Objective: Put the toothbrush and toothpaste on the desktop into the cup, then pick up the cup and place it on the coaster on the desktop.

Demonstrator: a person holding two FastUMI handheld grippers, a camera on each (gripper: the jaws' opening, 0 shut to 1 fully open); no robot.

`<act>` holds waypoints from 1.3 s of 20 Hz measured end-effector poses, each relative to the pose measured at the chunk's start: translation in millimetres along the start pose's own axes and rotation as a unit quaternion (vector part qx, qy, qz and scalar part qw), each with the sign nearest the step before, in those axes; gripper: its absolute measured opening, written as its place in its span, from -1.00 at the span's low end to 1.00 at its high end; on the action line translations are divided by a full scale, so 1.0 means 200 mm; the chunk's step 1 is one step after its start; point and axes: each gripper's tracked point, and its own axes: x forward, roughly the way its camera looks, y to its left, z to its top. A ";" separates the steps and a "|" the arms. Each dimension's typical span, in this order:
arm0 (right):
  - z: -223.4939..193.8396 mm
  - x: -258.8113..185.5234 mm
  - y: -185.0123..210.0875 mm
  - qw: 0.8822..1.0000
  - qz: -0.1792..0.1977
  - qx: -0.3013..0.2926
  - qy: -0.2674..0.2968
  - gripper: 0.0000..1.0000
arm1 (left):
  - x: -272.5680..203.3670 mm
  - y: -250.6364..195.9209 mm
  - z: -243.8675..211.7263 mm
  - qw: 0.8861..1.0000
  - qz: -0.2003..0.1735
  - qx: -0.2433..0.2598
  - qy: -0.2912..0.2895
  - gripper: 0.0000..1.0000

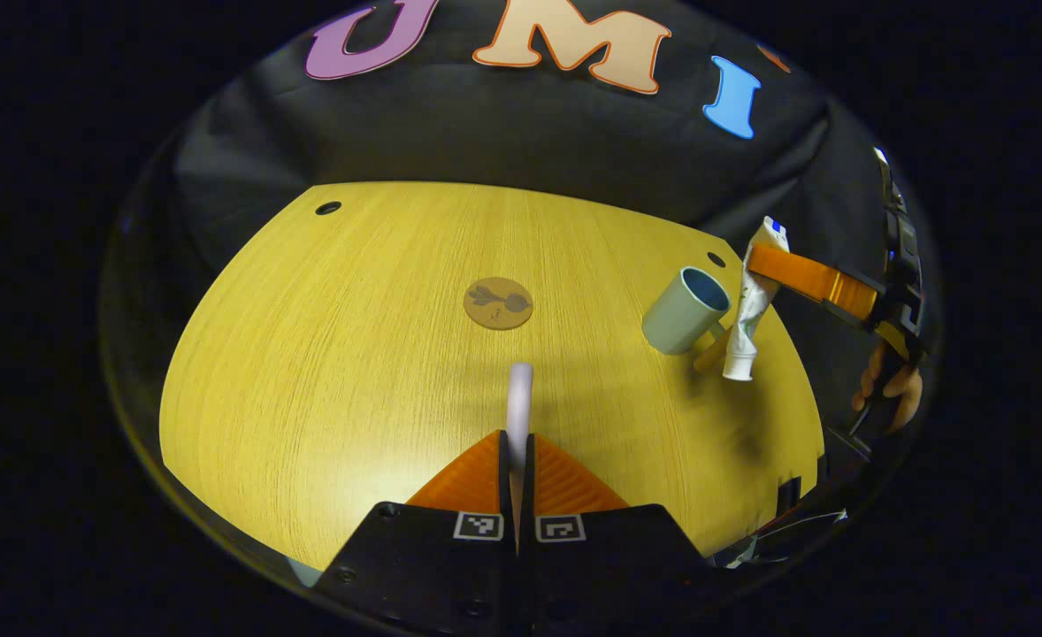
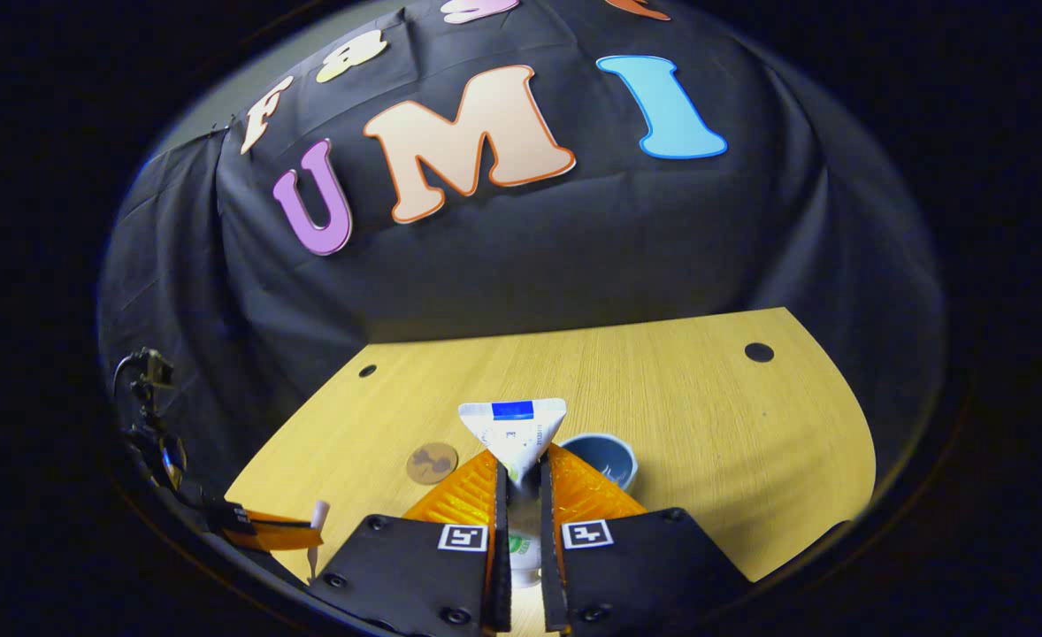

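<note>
The left gripper (image 1: 517, 460) squeezes the toothbrush (image 1: 519, 398) tight above the desk (image 1: 326, 372). The right gripper (image 2: 521, 495) pinches the toothpaste tube (image 2: 514, 429) beside the cup (image 1: 685, 310). The coaster (image 1: 498, 303) lies mid-desk.

In the left gripper view, the coaster (image 1: 498, 303) lay at the frame's centre on the surface (image 1: 326, 372). The cup (image 1: 685, 310) stood at the right, and the toothpaste (image 1: 751, 310) hung just right of it, above the surface.
</note>
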 end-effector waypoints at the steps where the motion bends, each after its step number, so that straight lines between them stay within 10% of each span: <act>1: 0.04 0.04 -0.02 1.000 -0.004 0.003 -0.011 -0.67 | -0.02 0.00 0.01 1.000 0.002 -0.001 -0.001 -1.00; 22: -0.07 0.42 -0.28 0.998 -0.057 -0.010 0.007 -0.67 | -0.16 -0.08 0.18 0.999 0.017 -0.018 -0.040 -1.00; 26: -0.21 0.34 -0.25 0.998 -0.041 -0.003 0.049 -0.31 | -0.14 -0.16 0.29 0.999 -0.001 -0.009 -0.050 -1.00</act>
